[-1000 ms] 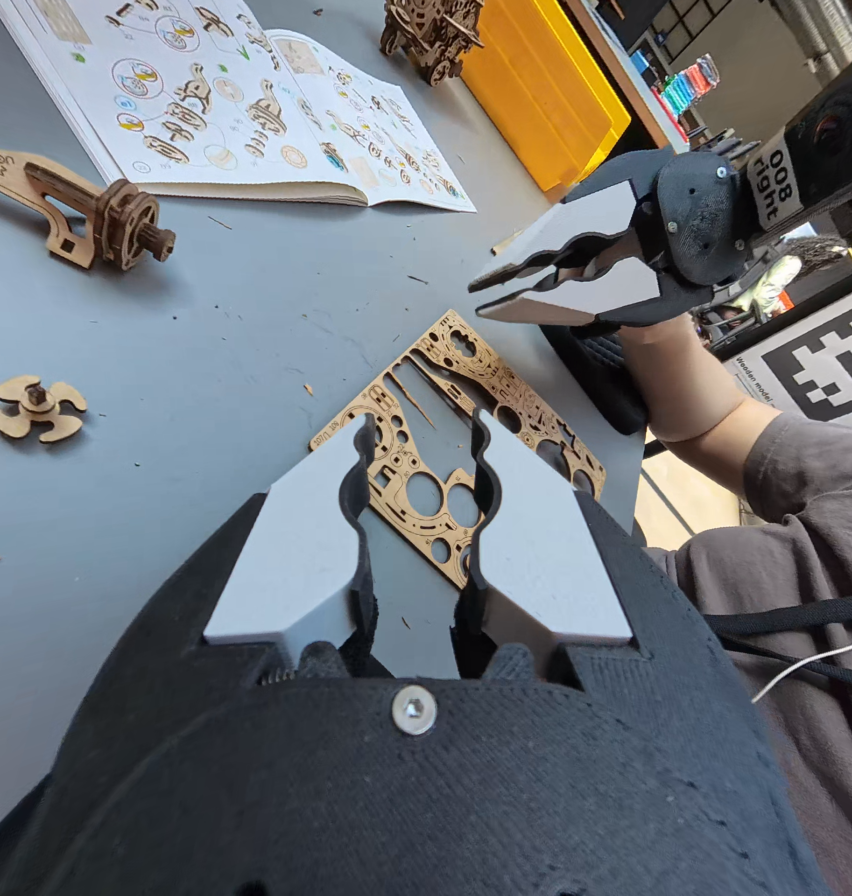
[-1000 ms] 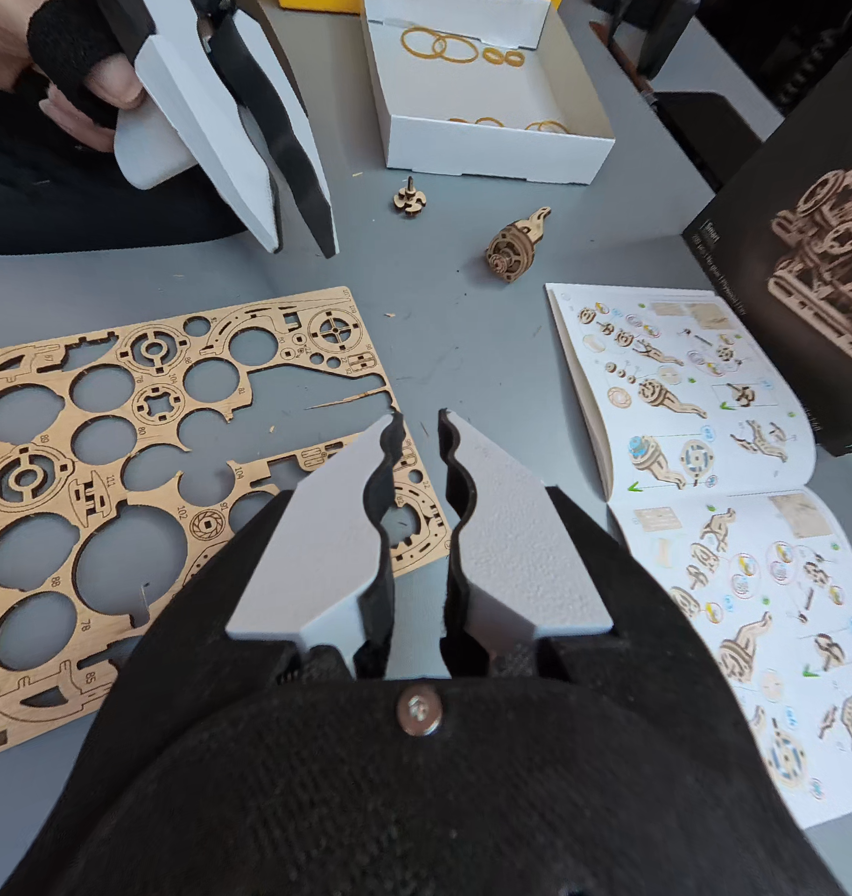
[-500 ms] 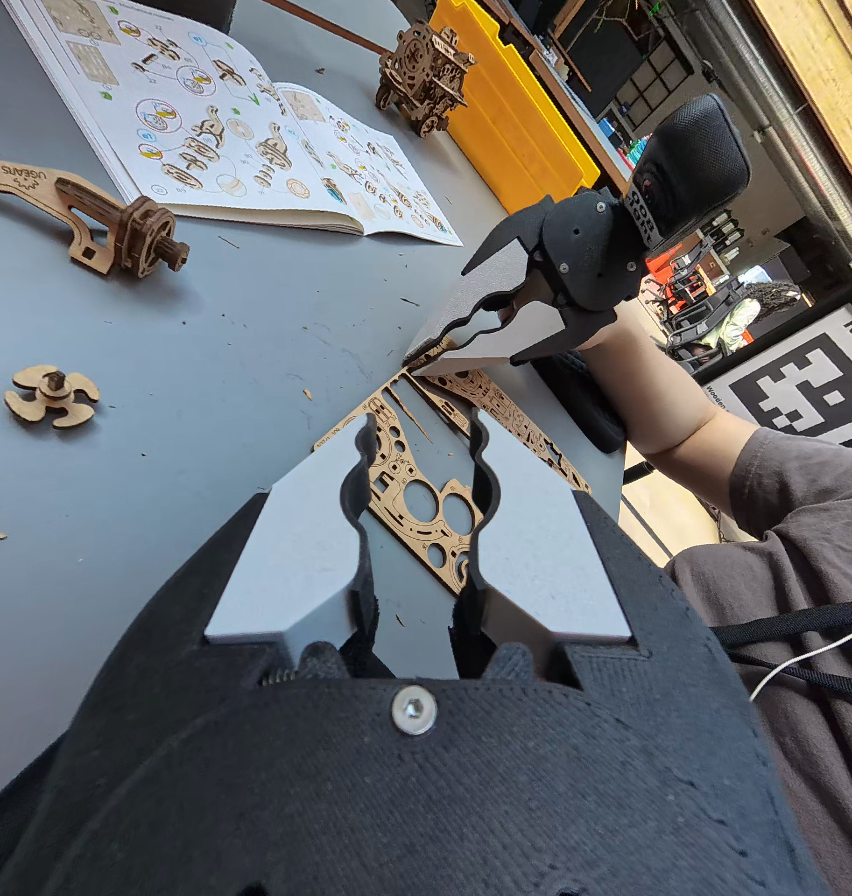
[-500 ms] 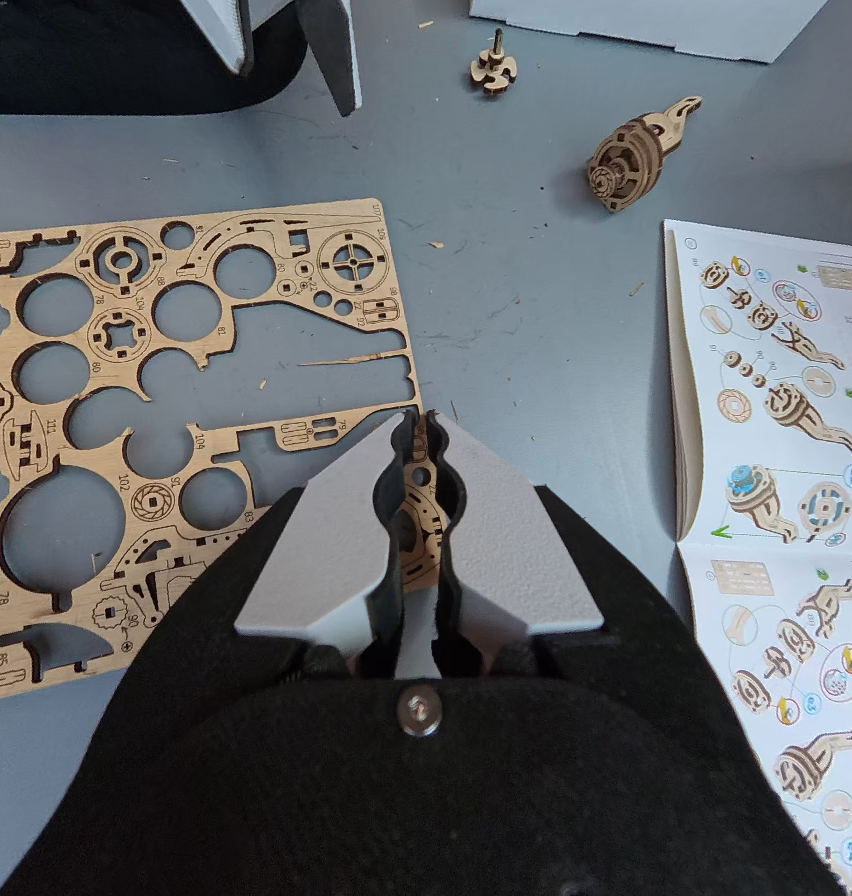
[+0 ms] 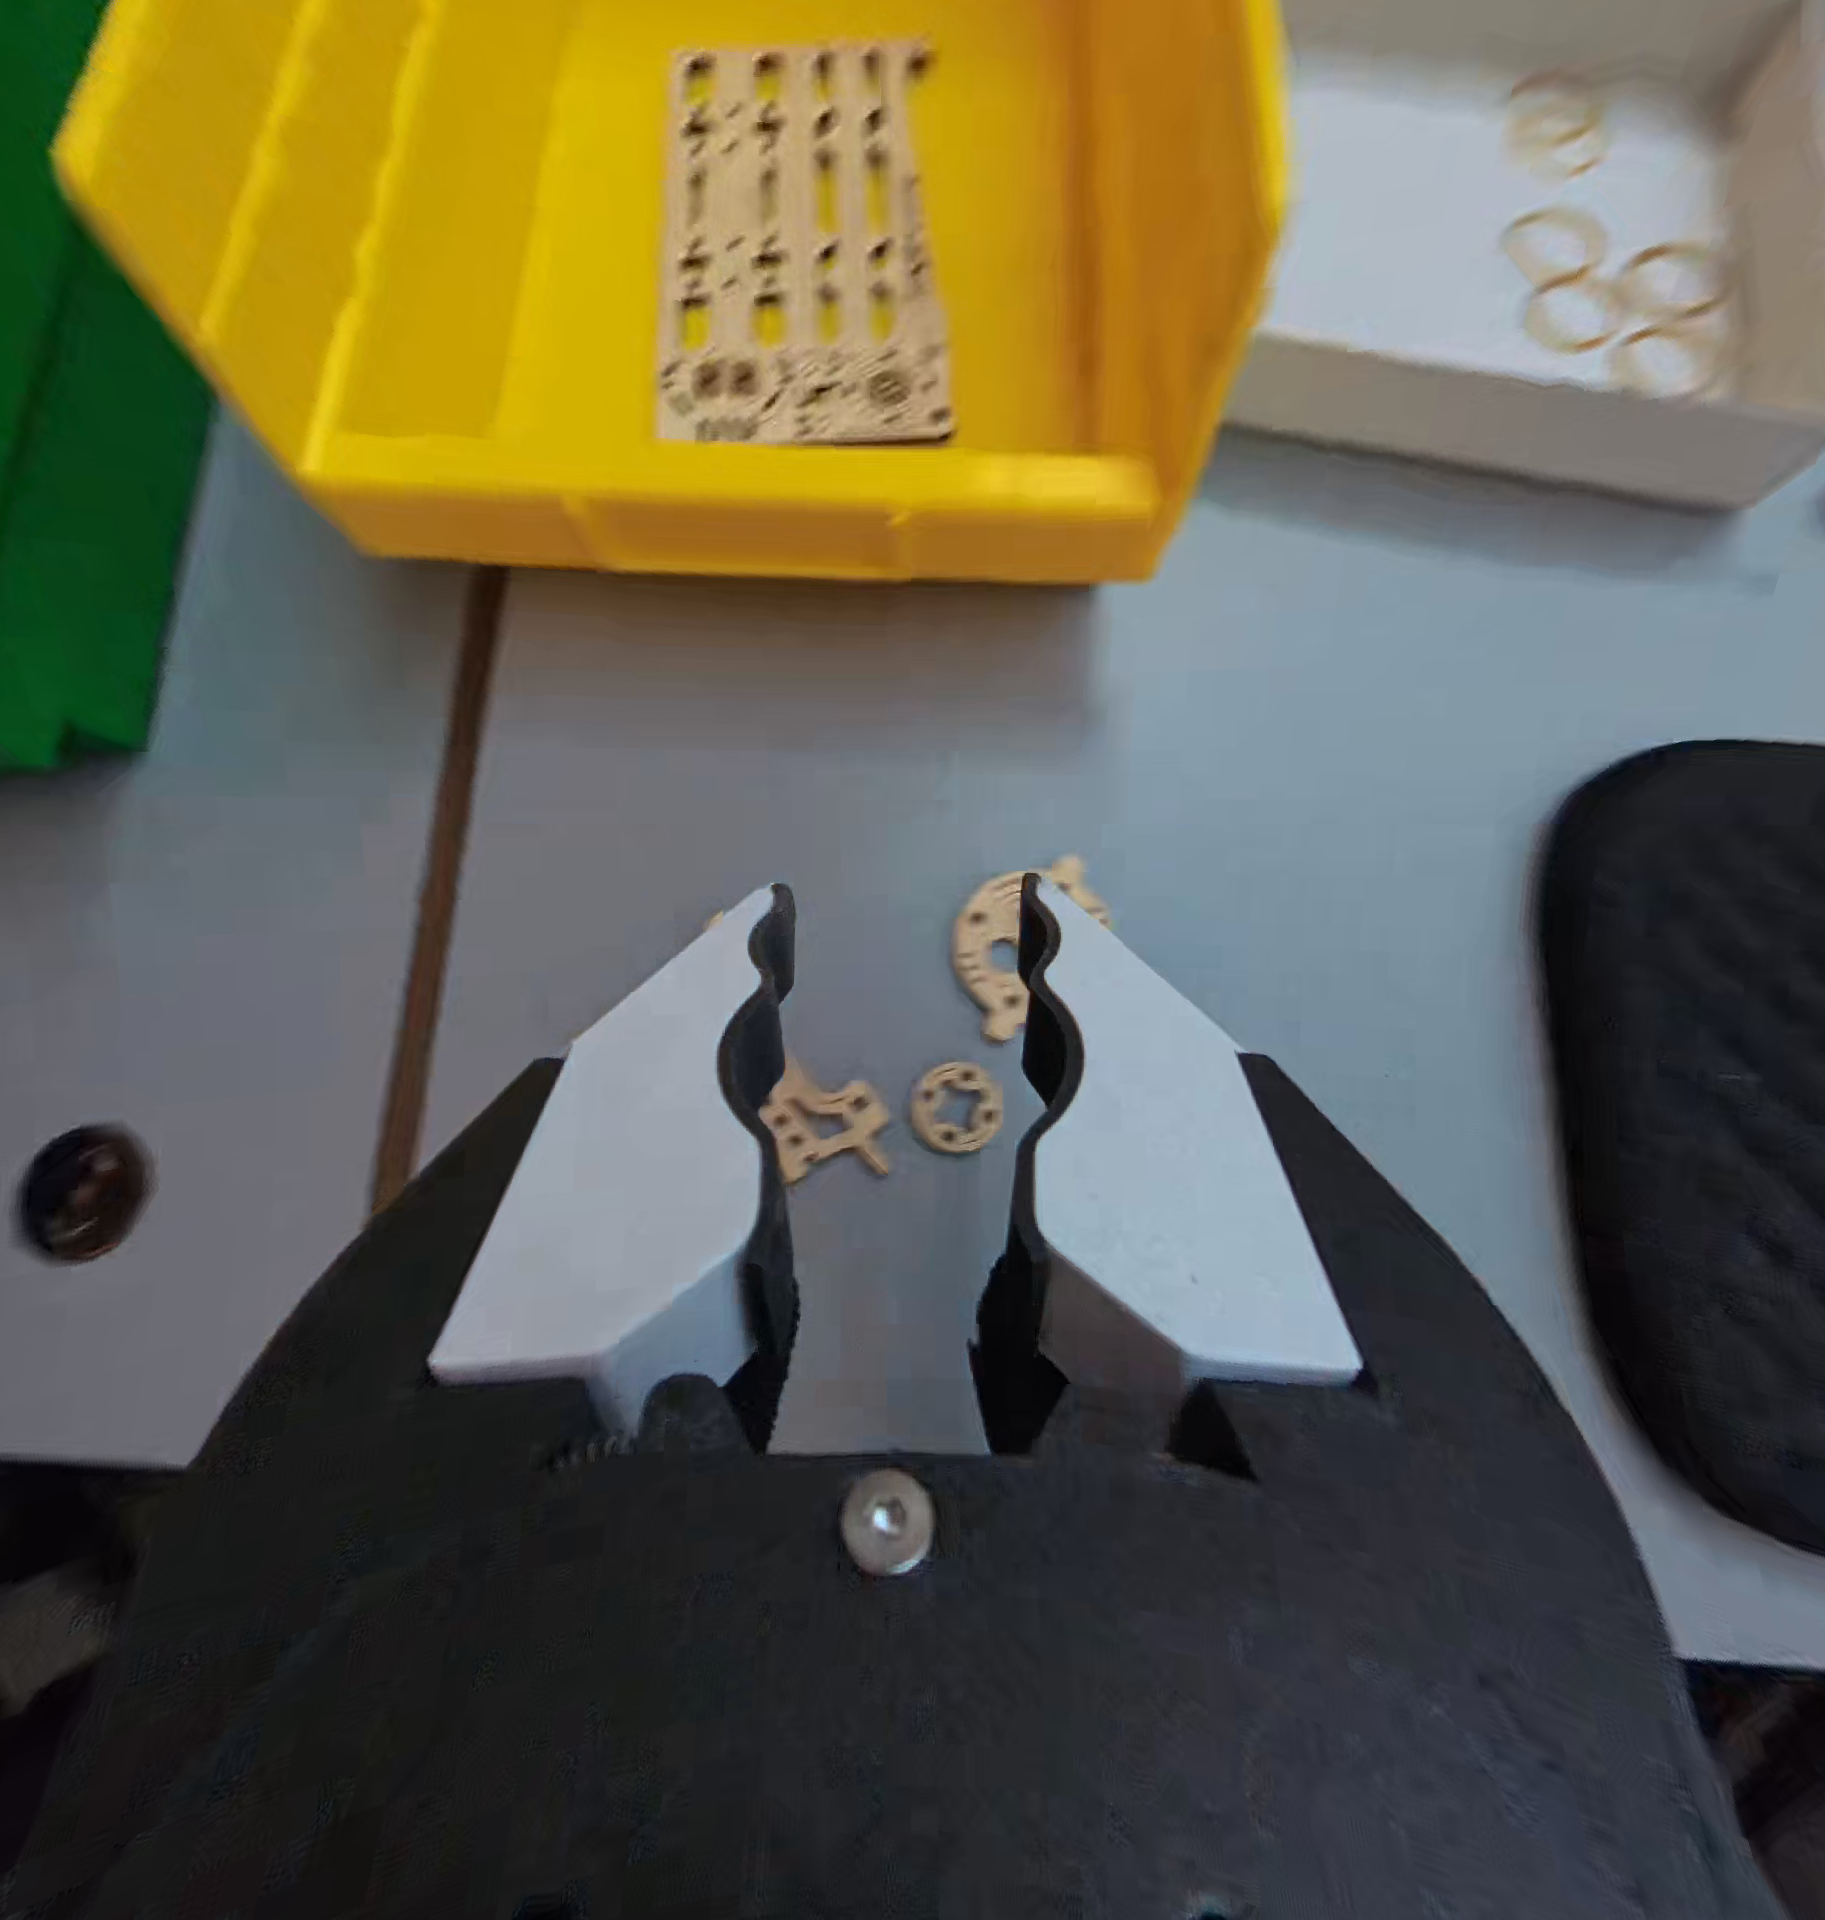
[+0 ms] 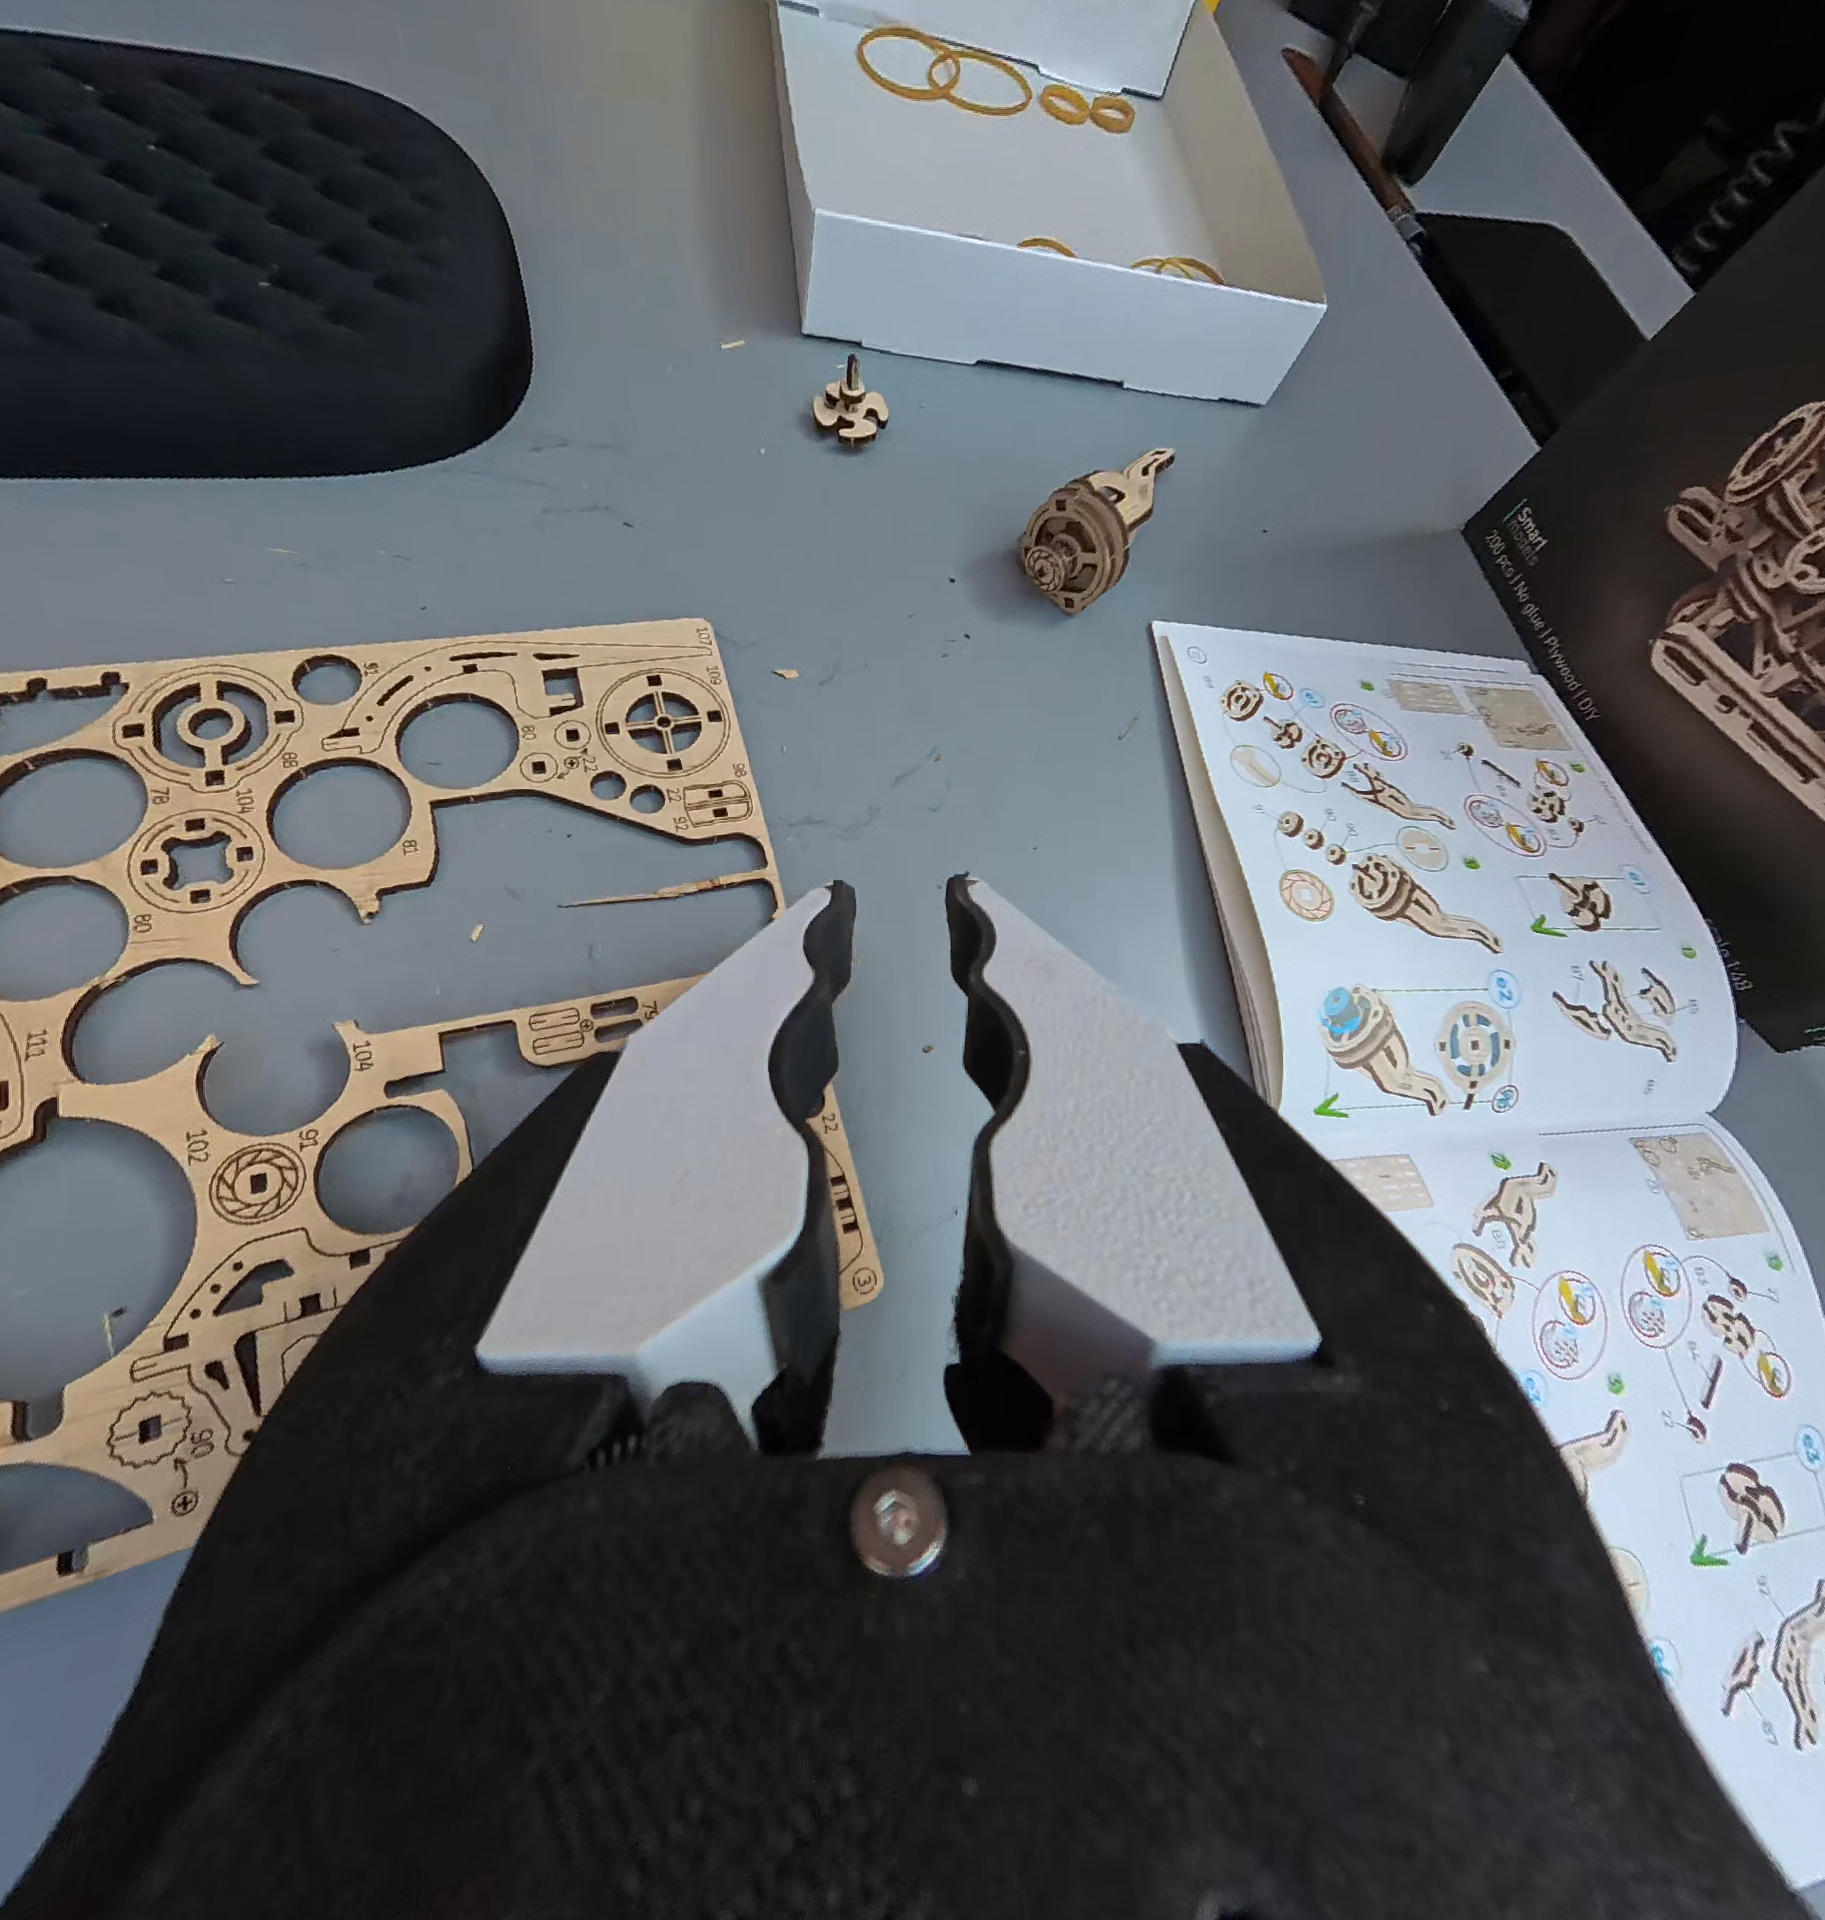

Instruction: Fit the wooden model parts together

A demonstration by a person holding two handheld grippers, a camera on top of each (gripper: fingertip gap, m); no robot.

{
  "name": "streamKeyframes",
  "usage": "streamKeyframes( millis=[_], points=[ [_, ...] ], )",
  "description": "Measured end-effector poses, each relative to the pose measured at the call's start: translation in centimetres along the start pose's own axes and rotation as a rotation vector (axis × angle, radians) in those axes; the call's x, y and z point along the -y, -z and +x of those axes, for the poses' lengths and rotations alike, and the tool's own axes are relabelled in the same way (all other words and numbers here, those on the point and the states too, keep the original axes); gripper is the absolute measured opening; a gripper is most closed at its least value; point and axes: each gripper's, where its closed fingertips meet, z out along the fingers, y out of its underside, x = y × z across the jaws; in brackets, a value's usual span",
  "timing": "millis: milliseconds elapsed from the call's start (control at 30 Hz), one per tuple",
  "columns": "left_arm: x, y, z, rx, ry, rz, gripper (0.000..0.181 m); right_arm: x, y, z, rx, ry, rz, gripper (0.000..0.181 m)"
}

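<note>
Grey table (image 6: 939, 727) | left hand-held gripper (image 5: 906, 899) agape over 3 wooden pieces (image 5: 955, 1120) | right hand-held gripper (image 6: 900, 894) agape, empty

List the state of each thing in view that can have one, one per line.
left gripper: open, empty.
right gripper: open, empty.
wooden parts sheet: flat, many parts punched out.
instruction booklet: open.
white box: open, holds rubber bands.
yellow bin: holds a small wooden sheet.
ring piece: loose on the table.
</note>
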Motion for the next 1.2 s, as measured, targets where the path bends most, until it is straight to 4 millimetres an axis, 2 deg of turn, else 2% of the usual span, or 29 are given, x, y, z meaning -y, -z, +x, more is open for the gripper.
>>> streamKeyframes(
  millis=[33, 100, 200, 333, 433, 833, 1200],
  points=[
    [-0.8, -0.4, -2.4, 0.107, -0.043, -0.042, 0.038, 0.0, -0.1, 0.0, -0.001, -0.001, -0.001, 0.018],
    [-1.2, -1.0, -4.1, 0.208, -0.144, -0.068, 0.037, -0.2, -0.1, -0.1, -0.009, 0.006, -0.01, 0.018],
    [-0.2, -0.6, -5.0, 0.354, -0.322, -0.096, 0.038, -0.8, 0.2, -0.2, -0.024, 0.022, -0.027, 0.019],
    [2.1, 1.5, -6.7, 0.647, -0.699, -0.244, 0.044, -0.8, 0.7, 0.2, -0.037, 0.009, -0.006, 0.019],
    [3.4, 2.5, -6.1, 0.724, -0.876, -0.287, 0.042, -0.4, 0.8, 0.6, -0.025, -0.044, 0.023, 0.019],
    [3.8, 3.4, -5.3, 0.776, -1.054, -0.34, 0.042, -0.4, 1.5, 1.2, -0.063, -0.061, 0.035, 0.019],
    [4.0, 3.6, -5.1, 0.789, -1.126, -0.379, 0.041, -0.5, 1.6, 1.3, -0.068, -0.06, 0.035, 0.019]
  ],
)
